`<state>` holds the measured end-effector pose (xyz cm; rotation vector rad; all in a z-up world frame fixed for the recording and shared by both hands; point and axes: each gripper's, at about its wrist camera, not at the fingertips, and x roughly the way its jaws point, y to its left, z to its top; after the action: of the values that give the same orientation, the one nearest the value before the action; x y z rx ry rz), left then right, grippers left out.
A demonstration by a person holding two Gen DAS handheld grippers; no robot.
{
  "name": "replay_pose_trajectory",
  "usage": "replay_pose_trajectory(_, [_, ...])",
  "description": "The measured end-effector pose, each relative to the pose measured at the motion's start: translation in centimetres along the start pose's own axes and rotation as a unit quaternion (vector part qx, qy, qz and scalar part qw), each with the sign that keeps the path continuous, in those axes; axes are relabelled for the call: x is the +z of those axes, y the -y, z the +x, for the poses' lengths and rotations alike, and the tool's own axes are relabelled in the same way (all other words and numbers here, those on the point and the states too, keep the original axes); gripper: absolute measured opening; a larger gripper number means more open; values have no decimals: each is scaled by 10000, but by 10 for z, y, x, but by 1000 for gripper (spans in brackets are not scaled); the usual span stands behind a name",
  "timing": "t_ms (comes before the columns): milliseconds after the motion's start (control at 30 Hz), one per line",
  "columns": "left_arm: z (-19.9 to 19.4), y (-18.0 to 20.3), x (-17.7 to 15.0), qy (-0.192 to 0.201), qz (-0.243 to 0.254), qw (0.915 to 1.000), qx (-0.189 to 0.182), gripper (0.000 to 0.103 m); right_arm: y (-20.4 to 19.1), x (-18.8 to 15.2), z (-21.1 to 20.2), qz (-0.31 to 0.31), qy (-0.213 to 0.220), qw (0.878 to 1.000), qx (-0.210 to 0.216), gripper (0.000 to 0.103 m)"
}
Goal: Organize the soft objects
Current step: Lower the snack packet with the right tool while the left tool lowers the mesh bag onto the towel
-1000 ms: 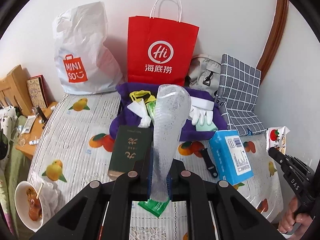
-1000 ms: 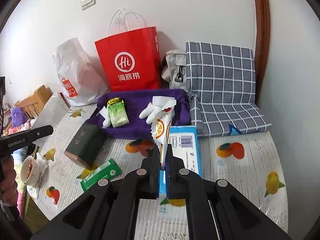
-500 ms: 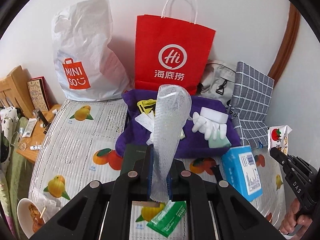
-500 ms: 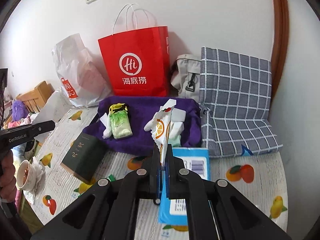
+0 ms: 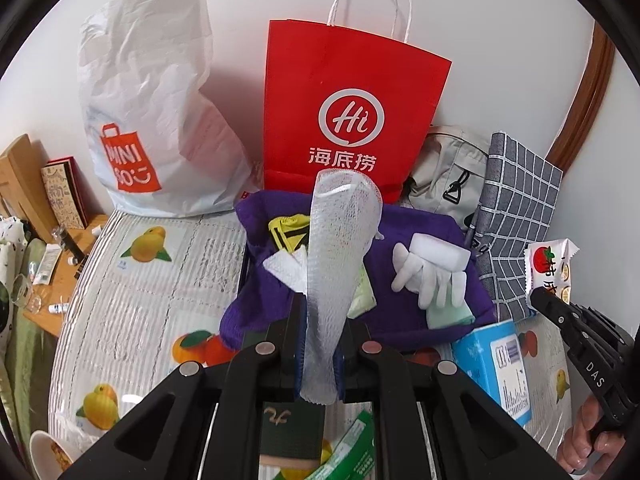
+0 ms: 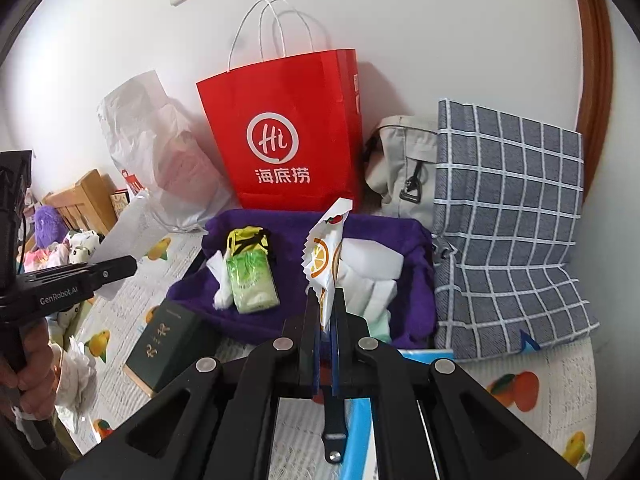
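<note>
1. We see our left gripper (image 5: 318,356) clamped on a white foam net sleeve (image 5: 340,264), which stands upright from the jaws, above the near edge of the purple cloth bin (image 5: 400,320).
2. Our right gripper (image 6: 326,344) is pinched tight on a white snack packet (image 6: 322,256) printed with an orange slice, held over the bin's near edge.
3. In the bin lie a green tissue pack (image 6: 250,280), white gloves (image 5: 428,276) and a white sponge block (image 5: 440,252).
4. The bin sits at the far edge of the fruit-print surface (image 5: 152,280), touching the red paper bag (image 5: 352,112).
</note>
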<state>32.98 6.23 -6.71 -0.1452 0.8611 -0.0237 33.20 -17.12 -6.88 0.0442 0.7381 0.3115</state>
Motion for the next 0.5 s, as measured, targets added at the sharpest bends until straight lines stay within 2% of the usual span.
replay_pose_trajectory(500, [34,5,28,-31,69,10000,-24,11,-3,28,43,-59,-47,9999,153,4])
